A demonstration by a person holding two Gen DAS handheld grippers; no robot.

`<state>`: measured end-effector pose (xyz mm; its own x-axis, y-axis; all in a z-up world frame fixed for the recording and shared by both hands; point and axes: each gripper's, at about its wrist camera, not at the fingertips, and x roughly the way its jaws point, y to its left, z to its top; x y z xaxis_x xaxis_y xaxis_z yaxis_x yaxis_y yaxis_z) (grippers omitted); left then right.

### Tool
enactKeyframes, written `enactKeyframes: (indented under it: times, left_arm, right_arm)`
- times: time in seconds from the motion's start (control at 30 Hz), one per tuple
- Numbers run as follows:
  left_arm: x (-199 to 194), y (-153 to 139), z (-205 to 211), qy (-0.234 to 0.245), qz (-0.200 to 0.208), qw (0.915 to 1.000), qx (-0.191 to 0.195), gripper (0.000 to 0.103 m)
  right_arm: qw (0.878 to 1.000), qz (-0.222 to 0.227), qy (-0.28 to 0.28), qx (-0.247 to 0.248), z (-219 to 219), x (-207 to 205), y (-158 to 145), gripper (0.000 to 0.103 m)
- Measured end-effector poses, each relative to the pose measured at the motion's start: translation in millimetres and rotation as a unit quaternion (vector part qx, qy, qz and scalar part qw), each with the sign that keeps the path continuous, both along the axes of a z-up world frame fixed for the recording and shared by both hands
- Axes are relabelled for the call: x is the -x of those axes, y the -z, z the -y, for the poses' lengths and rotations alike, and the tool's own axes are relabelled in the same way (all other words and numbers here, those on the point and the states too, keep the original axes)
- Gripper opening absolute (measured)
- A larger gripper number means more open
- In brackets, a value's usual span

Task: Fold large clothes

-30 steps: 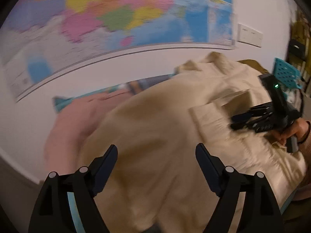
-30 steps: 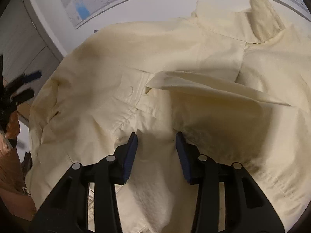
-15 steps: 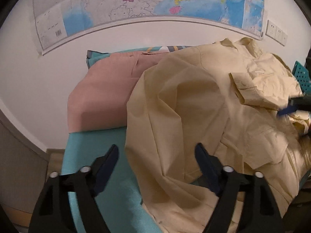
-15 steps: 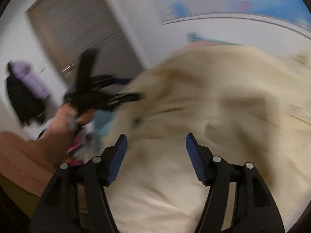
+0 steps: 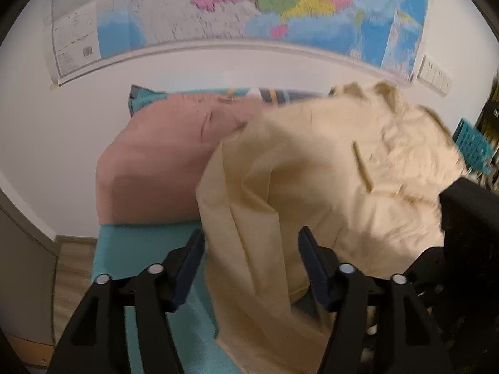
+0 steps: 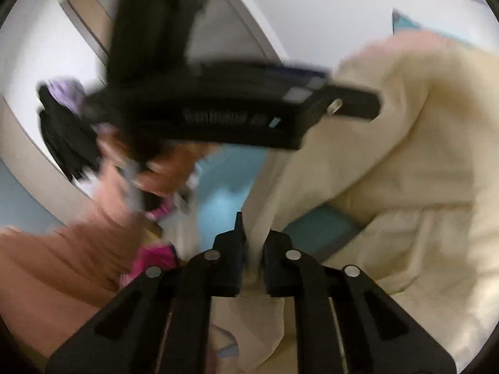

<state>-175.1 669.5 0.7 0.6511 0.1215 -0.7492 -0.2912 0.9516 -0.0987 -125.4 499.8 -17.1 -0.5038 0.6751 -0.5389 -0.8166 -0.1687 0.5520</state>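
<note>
A large cream shirt point(image 5: 312, 180) lies crumpled on a teal surface point(image 5: 140, 249). My left gripper point(image 5: 251, 249) is open, and a hanging fold at the shirt's left edge sits between its fingers without being pinched. In the right wrist view the same shirt point(image 6: 405, 124) fills the right side. My right gripper point(image 6: 254, 237) is closing, and its jaws are nearly together with a strip of the shirt's edge pinched between them. The left gripper's black body point(image 6: 234, 109), held by a hand point(image 6: 168, 171), crosses just above. The right gripper's black body point(image 5: 467, 218) shows at the right edge.
A folded pink garment point(image 5: 162, 162) lies behind the shirt against the white wall, under a big map point(image 5: 249, 9). A teal basket point(image 5: 474, 146) stands at the far right. Dark and purple clothing point(image 6: 62, 131) hangs by a door. A person's orange sleeve point(image 6: 46, 265) is at lower left.
My right gripper swung left from the shirt's middle to its edge and its jaws came together on the cloth. The left gripper moved in so that the shirt's fold lies between its fingers.
</note>
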Motion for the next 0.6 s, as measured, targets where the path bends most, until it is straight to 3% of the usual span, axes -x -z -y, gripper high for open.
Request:
enactKeyframes:
  times: [0.1,0.2,0.27,0.37,0.43,0.6]
  left_arm:
    - [21,-47,-10,0.014,0.092,0.9948,0.041,0.081]
    - [38,-85,-4,0.028,0.168,0.9851,0.021,0.089]
    - [37,-96,5,0.035,0.178,0.9834,0.002,0.089]
    - [19,-90,24,0.047,0.158,0.9862,-0.017,0.089]
    - [-5,-71,44,0.06,0.121,0.9901,-0.036,0.088]
    - [-61,-17,79,0.109,0.034,0.9924,-0.046,0.083]
  right_arm:
    - [0.997,-0.022,0.022,-0.065,36,-32,-56,0.008]
    - [0.991,-0.018,0.067,-0.113,87,-74,-109,0.008]
    - [0.986,0.008,0.11,-0.126,124,-101,-133,0.008]
    - [0.977,0.041,0.179,-0.106,180,-141,-146,0.008]
    - [0.97,0.061,0.222,-0.079,215,-163,-143,0.008]
    - [0.952,0.093,0.29,0.038,267,-195,-83,0.008]
